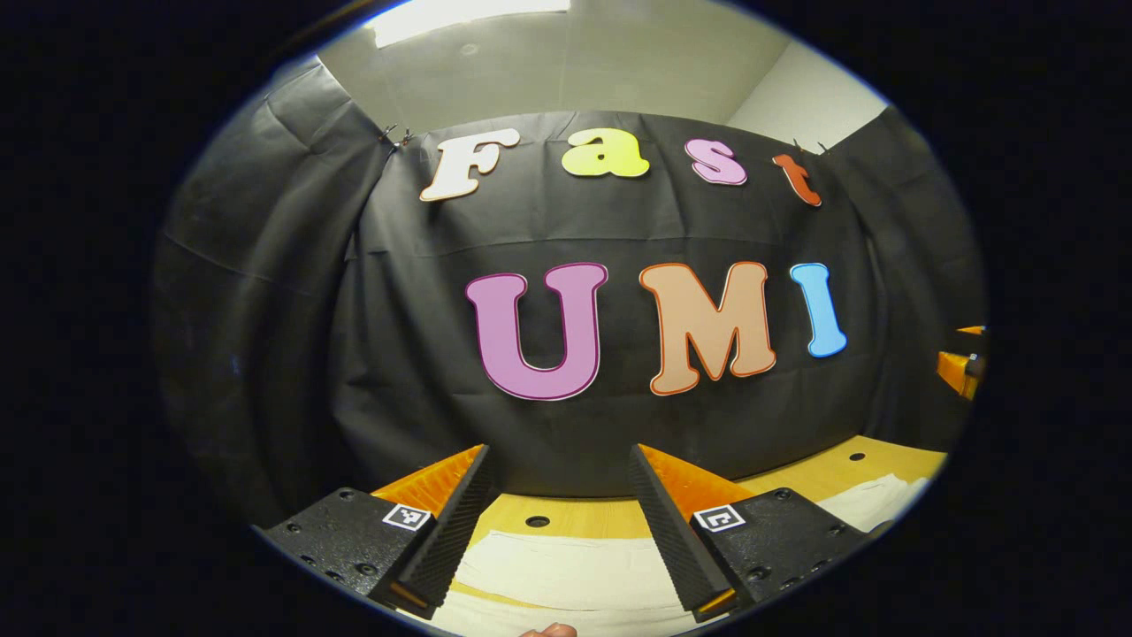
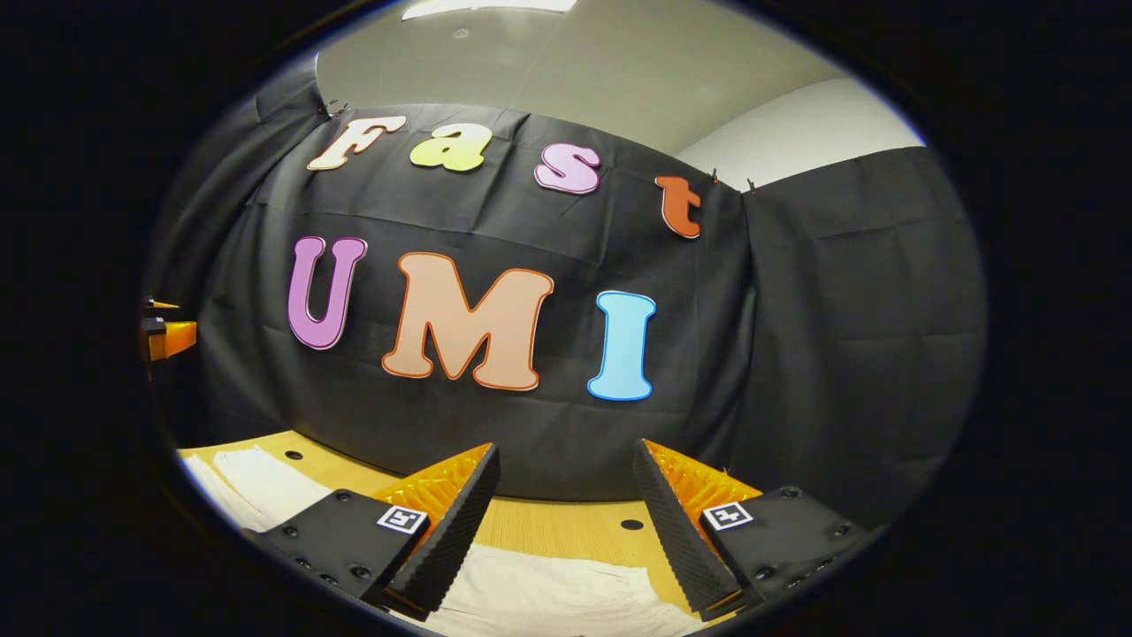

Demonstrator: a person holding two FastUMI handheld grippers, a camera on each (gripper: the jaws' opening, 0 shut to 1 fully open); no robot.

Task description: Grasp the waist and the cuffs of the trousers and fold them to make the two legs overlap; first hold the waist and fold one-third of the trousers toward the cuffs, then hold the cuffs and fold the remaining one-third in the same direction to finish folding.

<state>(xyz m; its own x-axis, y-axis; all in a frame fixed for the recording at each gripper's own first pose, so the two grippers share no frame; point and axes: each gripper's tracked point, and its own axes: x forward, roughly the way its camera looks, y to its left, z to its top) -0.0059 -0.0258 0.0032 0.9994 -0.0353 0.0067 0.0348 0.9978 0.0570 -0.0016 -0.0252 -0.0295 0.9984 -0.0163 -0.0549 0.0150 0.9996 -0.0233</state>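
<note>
Pale cream trousers (image 1: 566, 575) lie flat on the wooden table (image 1: 822, 478), low in the left gripper view and running off to the right. My left gripper (image 1: 559, 491) hovers above them, open, nothing between its fingers. In the right gripper view the same trousers (image 2: 548, 593) spread below and out to the left. My right gripper (image 2: 566, 491) is open above that cloth and holds nothing. Which end of the trousers lies under each gripper cannot be told.
The black cloth wall (image 1: 619, 425) stands close behind the table's far edge. Small round holes (image 1: 537, 521) dot the tabletop. The other gripper shows at the right rim (image 1: 962, 367) of the left gripper view and at the left rim (image 2: 168, 336) of the right one.
</note>
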